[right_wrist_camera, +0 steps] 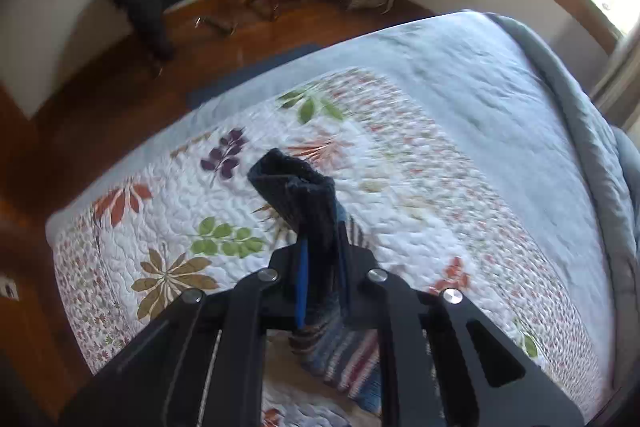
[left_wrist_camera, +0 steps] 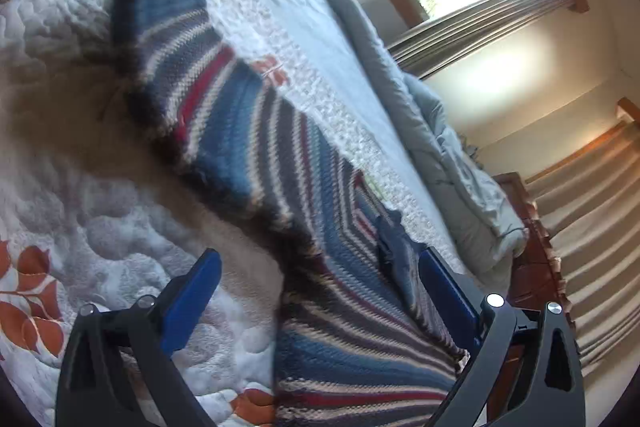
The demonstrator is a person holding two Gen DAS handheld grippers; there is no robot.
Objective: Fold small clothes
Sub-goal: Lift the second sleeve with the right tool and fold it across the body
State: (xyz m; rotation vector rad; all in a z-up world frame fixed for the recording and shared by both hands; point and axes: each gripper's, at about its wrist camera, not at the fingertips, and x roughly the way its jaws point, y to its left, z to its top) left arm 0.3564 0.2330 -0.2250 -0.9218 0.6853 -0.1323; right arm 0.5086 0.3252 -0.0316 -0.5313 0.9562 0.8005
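Above leafy quilt (right_wrist_camera: 400,163): striped knit sock (left_wrist_camera: 240,131) (blue, red, cream) hangs stretched; right gripper (right_wrist_camera: 322,267) jaws clamp its cuff, left gripper (left_wrist_camera: 320,291) jaws wide apart.

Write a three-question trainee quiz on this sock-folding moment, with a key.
1. True or false: the right gripper is shut on the striped sock.
2. Which stands with its fingers wide apart? A. left gripper B. right gripper
3. What does the sock hang above?

Key: 1. true, the blue pads pinch its dark cuff. 2. A, the sock runs between its fingers, with the left finger clear of it; contact at the right finger cannot be told. 3. The leaf-patterned quilt on the bed.
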